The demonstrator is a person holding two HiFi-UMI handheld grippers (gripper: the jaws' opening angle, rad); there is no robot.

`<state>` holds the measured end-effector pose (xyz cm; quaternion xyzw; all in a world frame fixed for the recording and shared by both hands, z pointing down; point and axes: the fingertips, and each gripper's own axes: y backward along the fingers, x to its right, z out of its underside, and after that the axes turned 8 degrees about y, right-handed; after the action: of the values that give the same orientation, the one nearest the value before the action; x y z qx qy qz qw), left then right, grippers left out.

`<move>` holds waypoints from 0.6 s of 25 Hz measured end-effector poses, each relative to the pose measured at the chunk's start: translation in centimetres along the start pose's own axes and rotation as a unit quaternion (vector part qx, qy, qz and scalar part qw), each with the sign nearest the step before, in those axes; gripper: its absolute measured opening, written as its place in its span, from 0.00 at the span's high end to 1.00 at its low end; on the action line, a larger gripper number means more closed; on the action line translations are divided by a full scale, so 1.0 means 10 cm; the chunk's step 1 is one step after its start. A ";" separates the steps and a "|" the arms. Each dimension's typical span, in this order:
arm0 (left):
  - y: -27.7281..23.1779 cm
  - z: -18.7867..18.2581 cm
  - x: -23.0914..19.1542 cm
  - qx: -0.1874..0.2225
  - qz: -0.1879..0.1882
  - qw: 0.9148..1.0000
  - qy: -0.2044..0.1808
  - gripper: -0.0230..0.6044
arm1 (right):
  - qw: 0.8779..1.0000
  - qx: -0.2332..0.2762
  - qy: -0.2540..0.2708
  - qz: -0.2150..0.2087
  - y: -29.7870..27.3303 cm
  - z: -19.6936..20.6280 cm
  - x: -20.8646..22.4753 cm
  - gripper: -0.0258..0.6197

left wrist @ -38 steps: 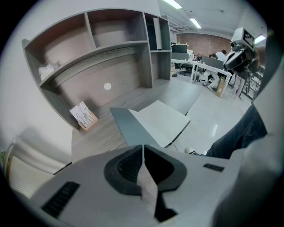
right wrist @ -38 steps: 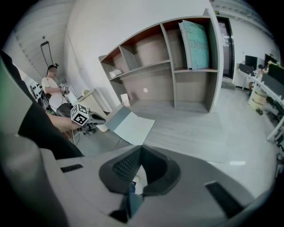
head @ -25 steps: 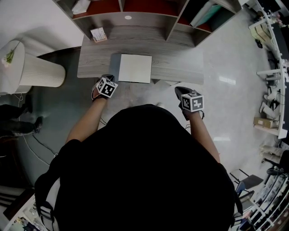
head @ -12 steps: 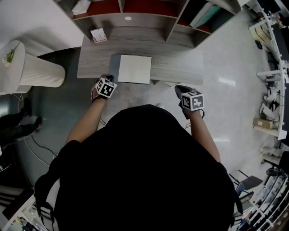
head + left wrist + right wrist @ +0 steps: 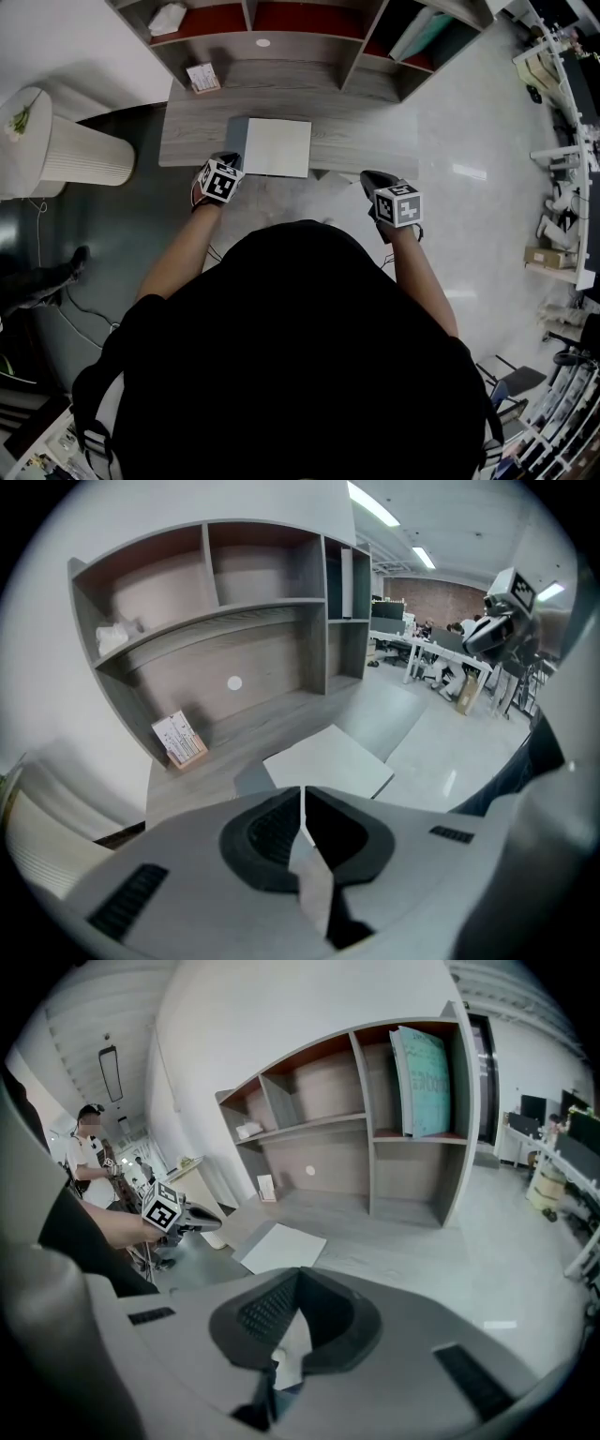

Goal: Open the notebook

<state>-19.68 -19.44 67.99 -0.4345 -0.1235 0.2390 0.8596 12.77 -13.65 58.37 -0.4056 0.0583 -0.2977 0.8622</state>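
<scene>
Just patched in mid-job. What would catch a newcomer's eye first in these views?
A white notebook, apparently closed, lies flat near the front edge of the grey desk, below the shelf unit. The left gripper hangs by the notebook's near left corner. The right gripper is further right at the desk's front edge, and both are shut and empty.

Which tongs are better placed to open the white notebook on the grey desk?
Left. The left tongs are beside the near left corner of the closed white notebook; the right tongs are farther right.

Bare desk (image 5: 192, 131) around notebook (image 5: 277, 147), shelves (image 5: 281, 40) behind
</scene>
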 end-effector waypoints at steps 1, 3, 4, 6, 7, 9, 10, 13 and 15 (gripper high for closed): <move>0.02 -0.04 0.02 0.004 0.004 1.000 0.005 0.93 | 1.000 0.002 0.002 -0.001 0.01 -0.03 -0.01 0.96; 0.06 -0.12 0.04 0.011 0.010 1.000 0.013 0.93 | 1.000 0.009 0.005 -0.001 0.02 -0.11 -0.02 0.96; 0.07 -0.16 0.05 0.015 0.012 1.000 0.013 0.93 | 1.000 0.014 0.006 -0.002 0.03 -0.14 -0.03 0.96; 0.09 -0.22 0.07 0.025 0.015 1.000 0.012 0.93 | 1.000 0.020 0.013 -0.001 0.04 -0.21 -0.04 0.96; 0.10 -0.25 0.08 0.032 0.017 0.999 0.012 0.93 | 1.000 0.022 0.018 -0.001 0.05 -0.24 -0.06 0.96; 0.13 -0.30 0.10 0.041 0.020 0.999 0.013 0.93 | 0.999 0.029 0.026 -0.003 0.08 -0.32 -0.09 0.96; 0.16 -0.32 0.11 0.040 0.020 0.999 0.013 0.93 | 0.999 0.033 0.030 -0.002 0.09 -0.36 -0.10 0.96; 0.20 -0.36 0.11 0.044 0.019 0.999 0.013 0.93 | 0.998 0.046 0.040 0.002 0.12 -0.48 -0.11 0.96; 0.23 -0.39 0.10 0.052 0.021 0.998 0.015 0.93 | 0.998 0.054 0.042 0.002 0.17 -0.55 -0.11 0.96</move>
<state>-17.82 -20.46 63.82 -0.3955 -0.0888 0.2562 0.8775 10.73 -15.85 53.33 -0.3456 0.0790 -0.3157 0.8801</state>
